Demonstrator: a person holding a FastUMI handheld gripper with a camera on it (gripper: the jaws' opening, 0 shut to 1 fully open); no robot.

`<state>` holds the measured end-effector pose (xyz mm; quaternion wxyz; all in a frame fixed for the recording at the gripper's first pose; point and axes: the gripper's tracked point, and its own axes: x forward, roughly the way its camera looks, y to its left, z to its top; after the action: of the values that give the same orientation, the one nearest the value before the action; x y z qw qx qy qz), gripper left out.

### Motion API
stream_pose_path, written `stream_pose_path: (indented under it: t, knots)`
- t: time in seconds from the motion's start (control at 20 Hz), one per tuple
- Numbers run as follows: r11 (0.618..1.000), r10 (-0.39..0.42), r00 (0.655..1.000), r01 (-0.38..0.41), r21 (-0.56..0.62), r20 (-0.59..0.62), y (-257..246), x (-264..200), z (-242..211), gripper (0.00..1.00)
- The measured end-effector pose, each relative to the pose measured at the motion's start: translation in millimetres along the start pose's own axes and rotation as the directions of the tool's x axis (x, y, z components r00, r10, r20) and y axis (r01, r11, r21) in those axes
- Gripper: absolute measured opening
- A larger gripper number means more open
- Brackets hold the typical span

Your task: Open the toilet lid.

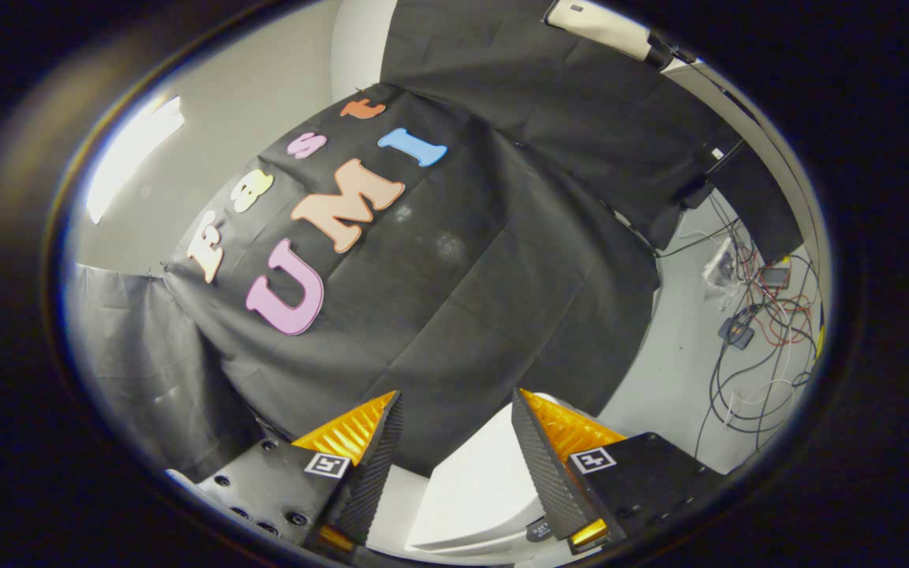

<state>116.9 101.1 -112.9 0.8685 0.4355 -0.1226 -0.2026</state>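
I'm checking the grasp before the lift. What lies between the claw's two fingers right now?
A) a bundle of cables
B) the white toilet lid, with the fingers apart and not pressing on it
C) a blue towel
B: the white toilet lid shows in the gap of the open claw, whose fingers stand apart from it.

One gripper with two fingers set apart, one white toilet lid, one ceiling light, one tangle of cables
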Motion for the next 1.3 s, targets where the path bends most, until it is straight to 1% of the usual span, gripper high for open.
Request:
stream_pose_path:
  t: [0.3,0.4,0.65,0.8,1.0,1.1,1.2,1.3]
  knots:
    - [0.991,-0.105,0.994,0.103,0.08,0.011,-35,-7,-3,0.86]
    - [0.984,-0.139,0.99,0.139,0.114,-0.011,-48,-13,-15,0.86]
    - [0.965,-0.191,0.979,0.199,0.17,-0.067,-79,-27,-41,0.86]
    - [0.955,-0.213,0.972,0.228,0.188,-0.096,-89,-31,-55,0.86]
    - [0.948,-0.223,0.963,0.25,0.198,-0.151,-99,-37,-78,0.86]
    - [0.95,-0.229,0.955,0.261,0.171,-0.187,-101,-36,-96,0.86]
    - [0.955,-0.211,0.944,0.254,0.153,-0.253,-100,-37,-118,0.86]
    - [0.953,-0.185,0.934,0.247,0.177,-0.307,-97,-35,-138,0.86]
